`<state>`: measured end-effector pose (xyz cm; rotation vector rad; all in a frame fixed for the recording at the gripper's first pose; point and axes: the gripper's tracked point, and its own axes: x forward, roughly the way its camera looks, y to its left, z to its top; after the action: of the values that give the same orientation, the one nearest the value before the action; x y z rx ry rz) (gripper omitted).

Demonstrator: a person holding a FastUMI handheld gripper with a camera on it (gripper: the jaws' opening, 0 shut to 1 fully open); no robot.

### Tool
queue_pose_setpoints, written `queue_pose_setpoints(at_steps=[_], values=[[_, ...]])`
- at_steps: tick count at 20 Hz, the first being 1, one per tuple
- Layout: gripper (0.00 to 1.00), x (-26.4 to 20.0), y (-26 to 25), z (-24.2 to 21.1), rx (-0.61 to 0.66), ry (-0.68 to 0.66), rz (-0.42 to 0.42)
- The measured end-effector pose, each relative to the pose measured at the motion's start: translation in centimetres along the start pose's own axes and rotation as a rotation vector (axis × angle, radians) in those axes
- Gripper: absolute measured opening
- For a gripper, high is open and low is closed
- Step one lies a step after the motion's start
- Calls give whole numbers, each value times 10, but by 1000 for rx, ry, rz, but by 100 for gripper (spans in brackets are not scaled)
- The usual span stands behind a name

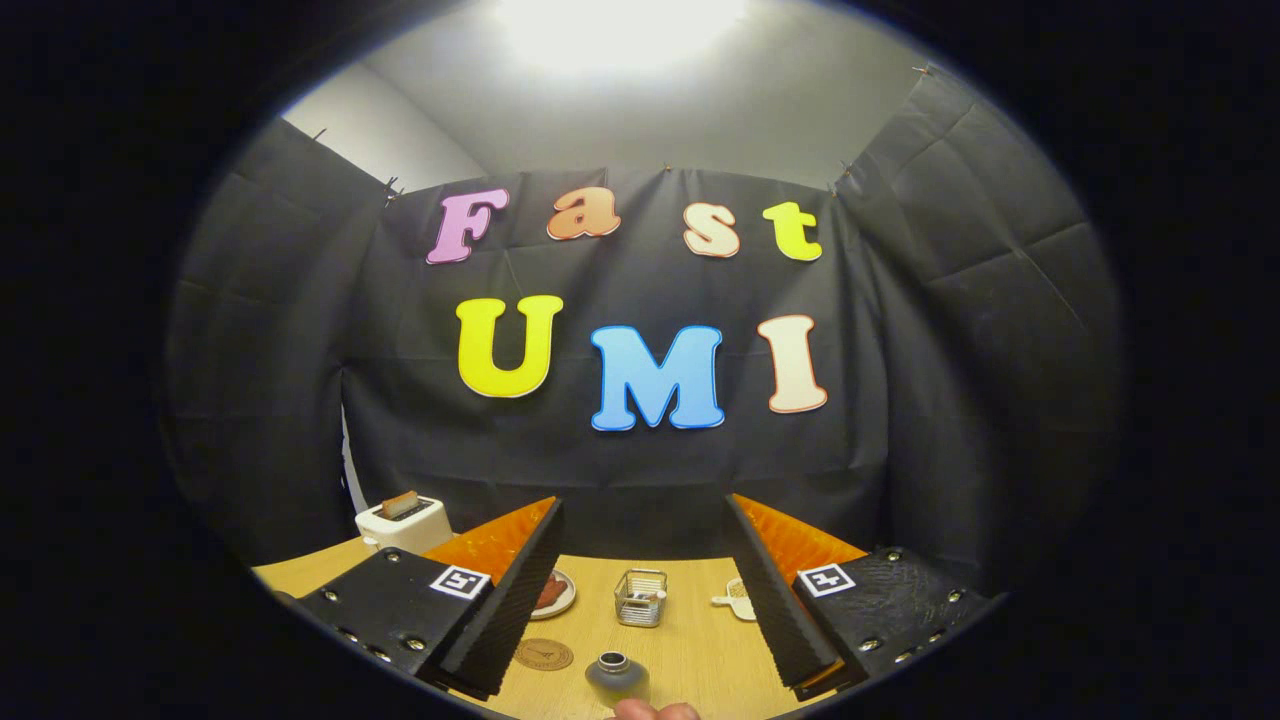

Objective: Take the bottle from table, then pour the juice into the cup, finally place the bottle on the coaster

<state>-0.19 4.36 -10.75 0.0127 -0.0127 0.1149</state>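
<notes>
Wooden table (690,640), gripper (640,590) spread wide and empty, grey bottle (616,674) between the fingers, round coaster (543,654) beside it, wire basket (640,597) beyond.

— What sort of place am I steering in?

— A staged recording booth, I'd say, dressed as a kitchen corner. I see black cloth (950,330) pinned up on three sides with a plain pale wall (380,130) above it and a bright lamp (615,25) overhead.

— And the kitchen part?

— A wooden bench (690,640) carries a white toaster (404,523) with a slice in it, a small plate (555,593), a wire basket (641,597) and a round coaster (544,654).
</notes>
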Motion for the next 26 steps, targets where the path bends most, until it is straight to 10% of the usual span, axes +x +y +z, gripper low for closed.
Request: queue_pose_setpoints(at_steps=[26], values=[[97,26,22,-279,-36,380,-25]])
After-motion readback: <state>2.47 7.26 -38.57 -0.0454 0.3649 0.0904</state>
